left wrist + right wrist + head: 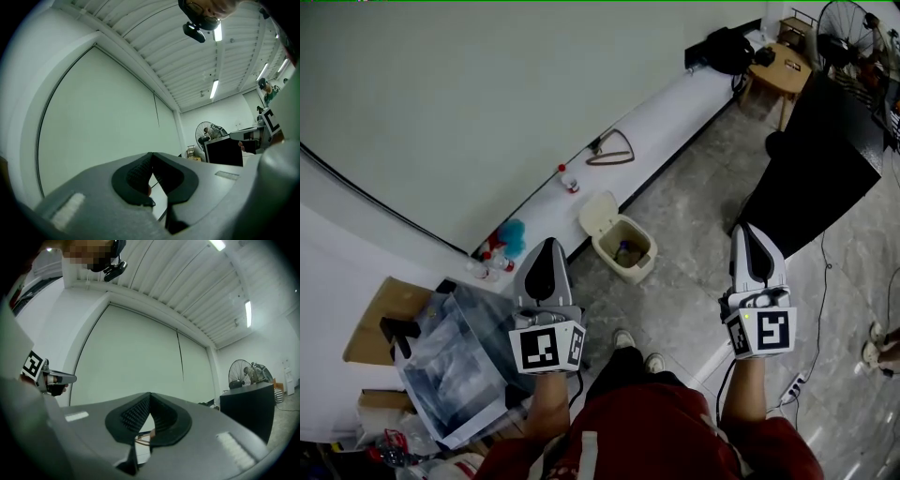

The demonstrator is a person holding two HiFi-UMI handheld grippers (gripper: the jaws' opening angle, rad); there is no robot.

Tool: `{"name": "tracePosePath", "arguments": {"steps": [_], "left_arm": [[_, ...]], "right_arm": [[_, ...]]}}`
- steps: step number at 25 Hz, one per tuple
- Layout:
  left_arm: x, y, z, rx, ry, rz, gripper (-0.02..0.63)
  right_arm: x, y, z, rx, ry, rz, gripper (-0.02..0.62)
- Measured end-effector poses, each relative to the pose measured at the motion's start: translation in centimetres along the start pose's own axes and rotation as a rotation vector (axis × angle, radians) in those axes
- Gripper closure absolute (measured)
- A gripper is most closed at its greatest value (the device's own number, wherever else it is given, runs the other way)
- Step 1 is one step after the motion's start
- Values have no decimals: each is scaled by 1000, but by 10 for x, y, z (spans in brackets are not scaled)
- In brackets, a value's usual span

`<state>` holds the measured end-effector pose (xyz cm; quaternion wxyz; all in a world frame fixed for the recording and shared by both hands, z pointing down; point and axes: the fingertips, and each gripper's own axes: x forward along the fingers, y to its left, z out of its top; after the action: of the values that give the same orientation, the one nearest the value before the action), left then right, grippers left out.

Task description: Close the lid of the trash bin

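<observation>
Grey L gripper [547,246] & R gripper [749,231] held level, jaws closed, empty; bin [612,261] lid [598,214] up.

The cream plastic trash bin [630,251] and its flat cream lid [599,214] looked smooth and faintly matt. The grey marbled floor tiles [694,300] carried a polished sheen. The left gripper [546,246] and right gripper [748,231] had matt, pale grey plastic shells, and their black pads [133,176] were finely ribbed and rubbery. A brown cardboard box [380,314] looked dull, the crinkled clear plastic sheeting [455,356] glossy, and the red cloth top [656,431] soft.
</observation>
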<state>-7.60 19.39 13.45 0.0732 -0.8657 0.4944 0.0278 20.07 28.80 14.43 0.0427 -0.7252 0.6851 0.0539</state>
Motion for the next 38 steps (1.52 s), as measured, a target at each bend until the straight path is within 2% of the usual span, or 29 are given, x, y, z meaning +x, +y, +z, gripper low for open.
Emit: {"name": "tracePosePath", "arguments": {"steps": [3, 6, 11, 20, 26, 31, 38], "left_arm": [[10, 8, -11, -7, 7, 14, 606], [22, 15, -22, -16, 15, 21, 606], [51, 31, -39, -35, 16, 37, 606], [120, 75, -71, -58, 66, 52, 606], [161, 103, -102, -74, 107, 52, 604], [189, 129, -136, -101, 152, 50, 604], [209, 146, -192, -129, 219, 42, 604]], "right_arm": [[15, 1, -12, 2, 31, 7, 595], [33, 4, -14, 26, 5, 21, 595], [72, 10, -24, -24, -5, 69, 595], [165, 24, -38, -38, -5, 123, 595], [223, 37, -69, -41, 74, 148, 595], [266, 66, -96, -46, 117, 197, 595], [297, 89, -130, -28, 159, 227, 595]]}}
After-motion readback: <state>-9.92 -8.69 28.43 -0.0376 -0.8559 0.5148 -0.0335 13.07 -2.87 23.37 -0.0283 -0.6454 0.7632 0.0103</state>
